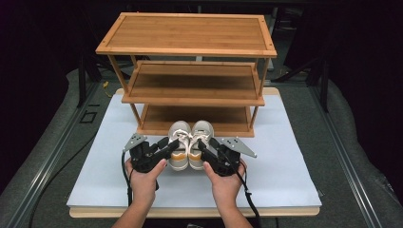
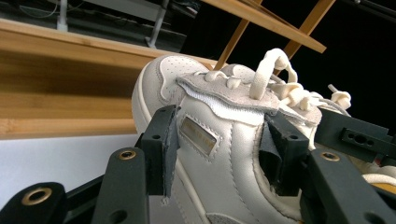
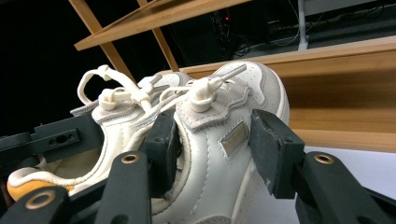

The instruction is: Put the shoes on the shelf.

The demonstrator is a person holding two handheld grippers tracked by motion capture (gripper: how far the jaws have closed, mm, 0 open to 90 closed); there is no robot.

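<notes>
At the bamboo shoe rack [image 1: 190, 71], we had a pair of cream sneakers in hand, just in front of the rack's bottom shelf [image 1: 195, 121] and close to the white board [image 1: 285, 161] the rack stood on. Our left gripper [image 1: 172, 142] was clamped across the side wall of the left sneaker [image 1: 179, 142], one pad outside, the other down inside the collar. Our right gripper [image 1: 203, 145] pinched the right sneaker [image 1: 199, 142] the same way. Toes pointed at the rack, heels toward us, the two shoes touching side by side.

Seen along the left gripper's jaws, the left sneaker [image 2: 210, 140] sat squarely between the pads, w/ the rack's wood close behind the toe. The right gripper view gave the mirror picture: right sneaker [image 3: 224, 140] gripped at the collar, its partner [image 3: 112, 126] just beside it, laces looping loose.

In our judgement the step was carrying both shoes to a shelf of the rack. Doing it well meant keeping both hands level & moving together so the pair stayed touching, toes going in first, soles clearing the shelf's front lip. Loose laces could snag on the rack's uprights, so approx. centred entry looked safest. Grip only to be loosened once soles sat flat on the shelf.
</notes>
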